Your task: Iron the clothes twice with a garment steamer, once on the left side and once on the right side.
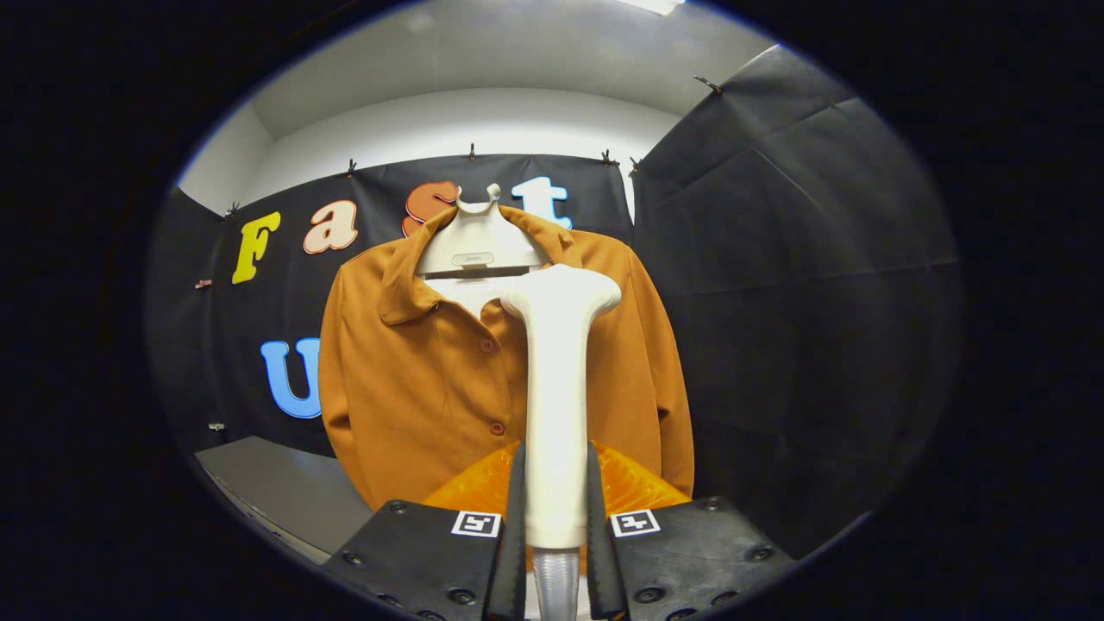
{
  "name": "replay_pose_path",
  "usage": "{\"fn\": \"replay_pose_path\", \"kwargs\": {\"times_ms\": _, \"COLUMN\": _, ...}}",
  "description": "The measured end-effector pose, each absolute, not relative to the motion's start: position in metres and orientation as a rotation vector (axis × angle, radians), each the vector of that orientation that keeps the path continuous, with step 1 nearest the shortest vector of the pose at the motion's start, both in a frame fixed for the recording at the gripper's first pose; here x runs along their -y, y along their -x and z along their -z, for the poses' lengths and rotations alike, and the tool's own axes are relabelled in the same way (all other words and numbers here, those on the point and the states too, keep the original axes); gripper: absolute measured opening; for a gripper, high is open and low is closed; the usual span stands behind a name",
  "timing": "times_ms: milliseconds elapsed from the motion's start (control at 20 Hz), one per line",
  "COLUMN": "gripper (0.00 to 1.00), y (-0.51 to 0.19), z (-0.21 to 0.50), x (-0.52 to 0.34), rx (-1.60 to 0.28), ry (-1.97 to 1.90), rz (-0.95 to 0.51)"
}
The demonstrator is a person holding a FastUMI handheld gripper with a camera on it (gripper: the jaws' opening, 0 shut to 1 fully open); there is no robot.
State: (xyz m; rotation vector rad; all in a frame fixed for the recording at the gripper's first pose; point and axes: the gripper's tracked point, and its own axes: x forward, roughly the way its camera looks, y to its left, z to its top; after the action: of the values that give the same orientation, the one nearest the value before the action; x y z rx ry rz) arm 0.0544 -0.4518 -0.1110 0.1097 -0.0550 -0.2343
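Note:
An orange-brown buttoned shirt (414,379) hangs on a white hanger (479,241) straight ahead, front facing me. My gripper (556,483) is shut on the white handle of the garment steamer (556,388), both black fingers (516,509) pressing its sides. The steamer stands upright between the fingers, its head (561,289) up near the collar, just right of the button line. I cannot tell whether the head touches the cloth. A grey hose end (556,582) leaves the handle's base.
Black cloth walls (802,302) close in behind and to the right of the shirt. A grey table surface (276,487) lies low to the left of the shirt. White wall and ceiling show above.

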Motion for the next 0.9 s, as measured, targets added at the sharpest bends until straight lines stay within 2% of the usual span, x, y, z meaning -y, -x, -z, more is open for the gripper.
{"fn": "replay_pose_path", "kwargs": {"times_ms": 900, "gripper": 0.32, "y": 0.007, "z": 0.307, "x": 0.437, "rx": -0.291, "ry": -0.145, "rz": 0.254}}
